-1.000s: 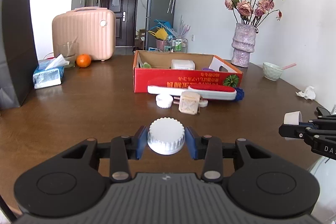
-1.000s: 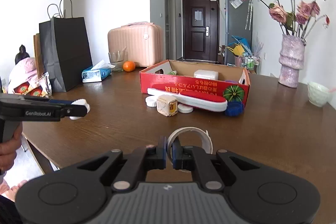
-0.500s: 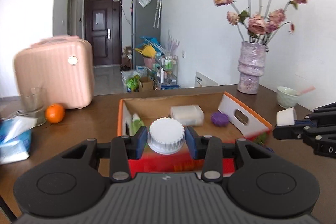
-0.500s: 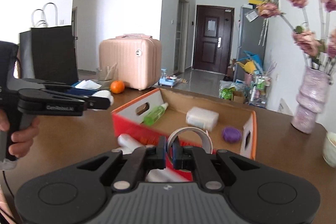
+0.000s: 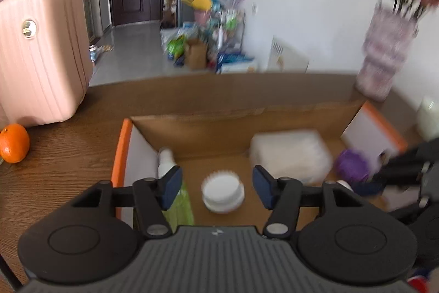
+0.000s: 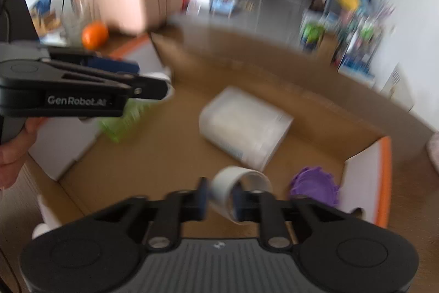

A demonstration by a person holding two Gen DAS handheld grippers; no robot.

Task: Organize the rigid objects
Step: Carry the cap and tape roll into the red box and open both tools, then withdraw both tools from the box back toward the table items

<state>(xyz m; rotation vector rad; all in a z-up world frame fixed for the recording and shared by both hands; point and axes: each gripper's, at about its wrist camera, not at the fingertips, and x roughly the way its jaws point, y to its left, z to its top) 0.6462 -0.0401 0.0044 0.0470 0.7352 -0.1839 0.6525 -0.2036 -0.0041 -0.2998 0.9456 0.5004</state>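
Both grippers hover over the open cardboard box (image 5: 192, 128) with orange edges. My left gripper (image 5: 216, 186) is open; the white ribbed cap (image 5: 222, 192) is free between its fingers, over the box floor. My right gripper (image 6: 218, 199) has parted a little around the wall of a white tape ring (image 6: 238, 192), which tilts between its fingers; the blur hides whether it still grips. The left gripper also shows at the left of the right wrist view (image 6: 153, 85). Inside the box lie a white packet (image 5: 290, 155), a purple ball (image 5: 352, 165) and a green bottle (image 6: 123, 120).
A pink suitcase (image 5: 38, 56) and an orange (image 5: 13, 143) stand on the brown table left of the box. A vase of flowers (image 5: 384, 56) stands behind its right corner. A white bowl (image 5: 428, 117) is at the far right.
Both grippers have moved forward and down over the box. My left gripper has opened and let go of the white cap. The right fingers have loosened around the tape ring.
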